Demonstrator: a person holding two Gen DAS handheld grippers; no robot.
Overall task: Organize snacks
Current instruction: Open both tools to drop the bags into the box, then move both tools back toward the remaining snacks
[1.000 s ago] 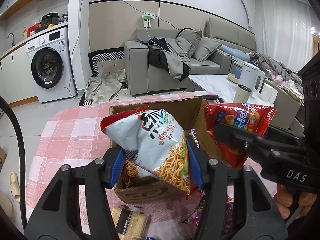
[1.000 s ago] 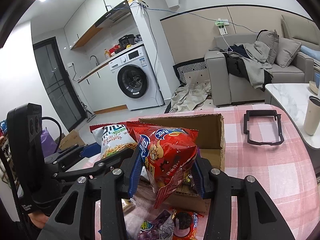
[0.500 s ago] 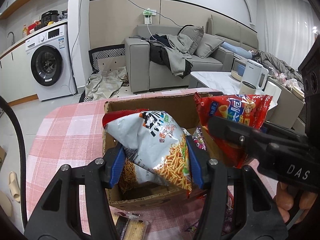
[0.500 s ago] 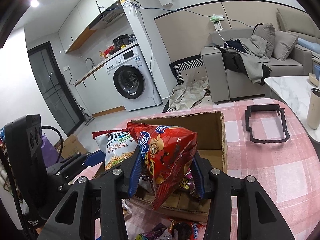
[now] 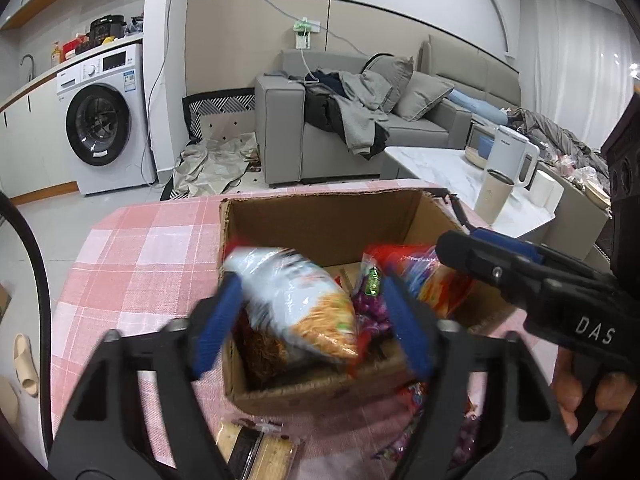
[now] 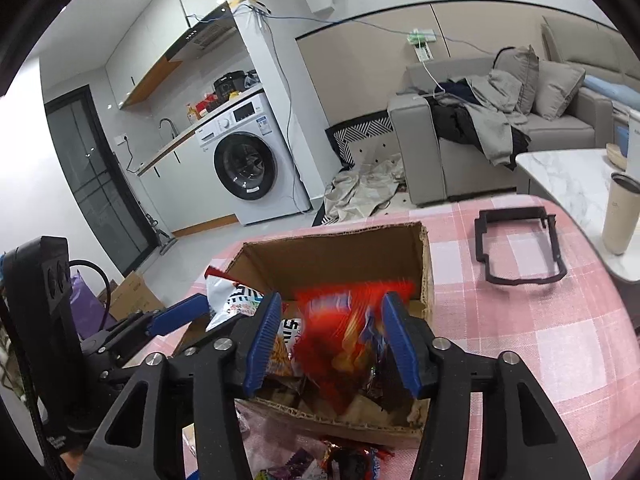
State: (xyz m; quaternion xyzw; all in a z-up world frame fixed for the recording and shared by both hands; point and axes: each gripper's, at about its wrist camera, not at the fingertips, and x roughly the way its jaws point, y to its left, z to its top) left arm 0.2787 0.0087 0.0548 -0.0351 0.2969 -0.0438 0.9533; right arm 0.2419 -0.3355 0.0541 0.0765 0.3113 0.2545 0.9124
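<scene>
Left wrist: cardboard box point(image 5: 320, 216) rim beneath opening left gripper point(image 5: 316, 320).

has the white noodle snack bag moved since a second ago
Yes. The white snack bag has dropped into the cardboard box, now below its far rim, between the left gripper's opening jaws.

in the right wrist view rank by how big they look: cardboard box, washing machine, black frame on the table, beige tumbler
As they look in that view, nearness not corrected:
1. cardboard box
2. washing machine
3. black frame
4. beige tumbler, partly cut off by the picture edge

The box sits closest, which inflates it.
</scene>
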